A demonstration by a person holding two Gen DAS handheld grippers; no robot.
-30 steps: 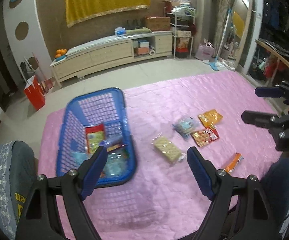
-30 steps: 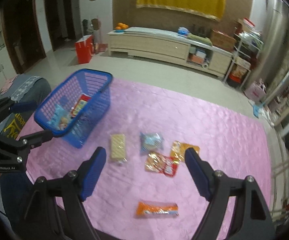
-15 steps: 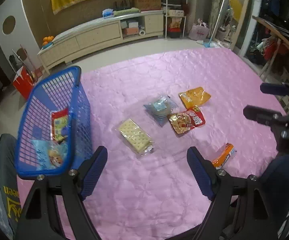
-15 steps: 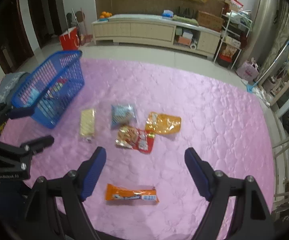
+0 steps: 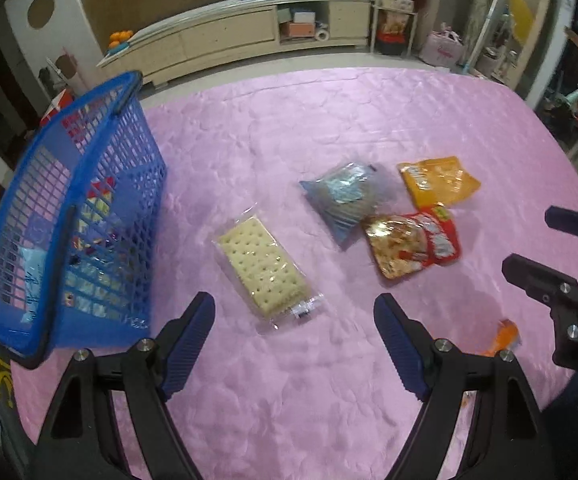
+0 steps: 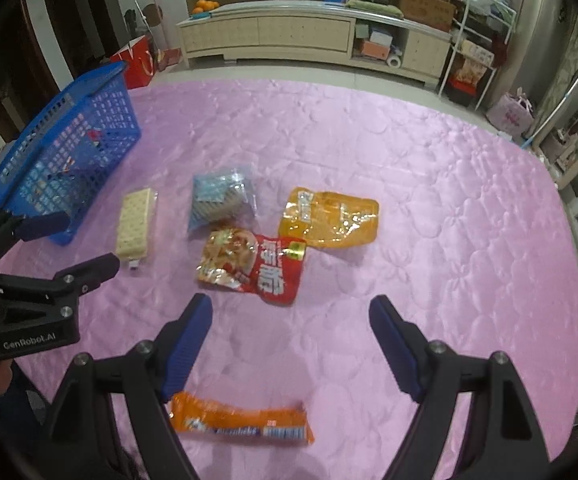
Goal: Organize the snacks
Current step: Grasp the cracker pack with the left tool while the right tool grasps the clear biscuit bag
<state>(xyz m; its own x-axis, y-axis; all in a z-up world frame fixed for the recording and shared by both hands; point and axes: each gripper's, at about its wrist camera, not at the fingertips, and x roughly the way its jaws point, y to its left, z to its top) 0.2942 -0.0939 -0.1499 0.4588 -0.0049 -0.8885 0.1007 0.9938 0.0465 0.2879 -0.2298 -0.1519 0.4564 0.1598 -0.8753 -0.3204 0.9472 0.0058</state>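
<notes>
A blue mesh basket [image 5: 69, 216] [image 6: 65, 152] with several snack packs inside stands at the left of the pink quilt. On the quilt lie a clear cracker pack [image 5: 263, 266] [image 6: 136, 219], a blue-grey pouch [image 5: 345, 196] [image 6: 221, 196], a red pouch [image 5: 413, 246] [image 6: 255, 266], a yellow pouch [image 5: 437, 180] [image 6: 331, 216] and an orange bar [image 6: 241, 424] [image 5: 505, 336]. My left gripper [image 5: 295, 346] is open and empty, just short of the cracker pack. My right gripper [image 6: 291, 346] is open and empty above the orange bar, short of the red pouch.
The pink quilt [image 6: 429, 208] covers the whole work surface. A long beige cabinet [image 6: 309, 40] stands behind it across a strip of floor. A red bag [image 6: 137, 60] sits on the floor beyond the basket. Shelves and clutter line the right side.
Both grippers have moved forward and down toward the loose snacks. The left one has swung right, from over the basket to the cracker pack. Both stay open.
</notes>
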